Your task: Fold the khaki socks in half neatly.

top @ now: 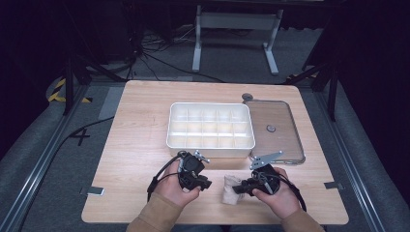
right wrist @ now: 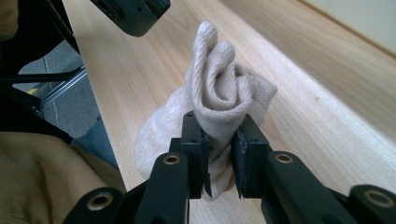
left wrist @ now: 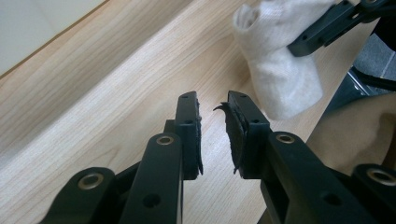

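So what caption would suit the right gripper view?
Right gripper pinching a rolled beige sock over the wooden table.

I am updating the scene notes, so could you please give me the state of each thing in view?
sock: rolled, pinched by the right gripper
left gripper: open, nothing between its jaws
divided box: uncovered, compartments empty
clear lid: off, flat on the table right of the box

From my remote seat, overhead light bright on the pale wooden surface [top: 145,145], room beyond dark, white tray [top: 211,140] slightly glaring, soft short shadows, high view grainy, near jaws soft-focused in both gripper views
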